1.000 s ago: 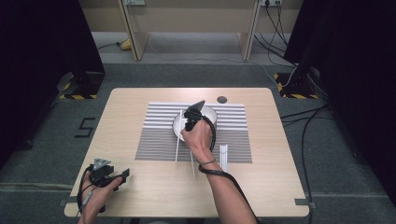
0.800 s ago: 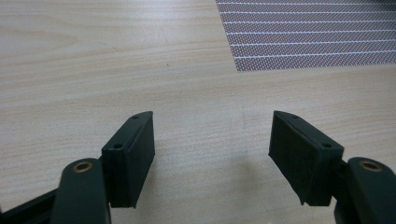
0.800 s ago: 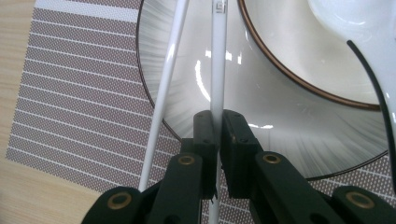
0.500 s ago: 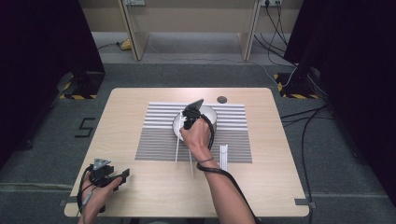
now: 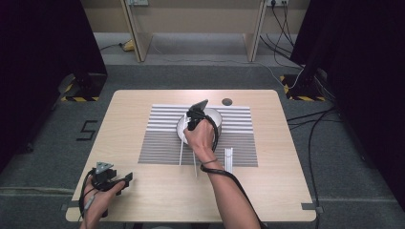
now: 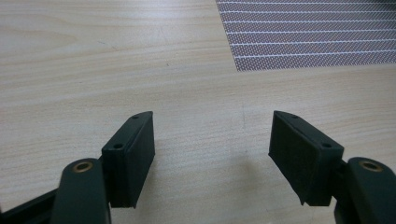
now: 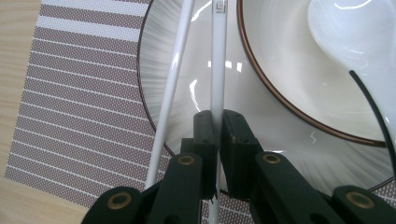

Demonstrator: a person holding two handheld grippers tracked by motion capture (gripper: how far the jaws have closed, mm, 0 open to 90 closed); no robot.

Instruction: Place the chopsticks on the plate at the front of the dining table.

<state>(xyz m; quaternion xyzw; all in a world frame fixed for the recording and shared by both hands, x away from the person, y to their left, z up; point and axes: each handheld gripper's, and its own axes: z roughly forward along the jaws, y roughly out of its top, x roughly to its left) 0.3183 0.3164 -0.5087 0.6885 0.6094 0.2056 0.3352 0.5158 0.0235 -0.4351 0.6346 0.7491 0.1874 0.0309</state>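
Grey carpet floor (image 5: 334, 181) with trailing cables (image 5: 315, 124), black curtains (image 5: 43, 43) flanking a wooden desk (image 5: 196, 28)

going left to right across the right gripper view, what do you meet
Bare table → striped placemat → loose white chopstick → chopstick clamped in the right gripper → bowl's brown rim → white spoon.

We see our right gripper (image 5: 197, 114) over the white bowl (image 5: 216, 117) on the striped placemat (image 5: 239, 129), two white chopsticks (image 5: 181, 153) trailing toward us; our left gripper (image 5: 111, 180) rests near the table's (image 5: 277, 191) corner.
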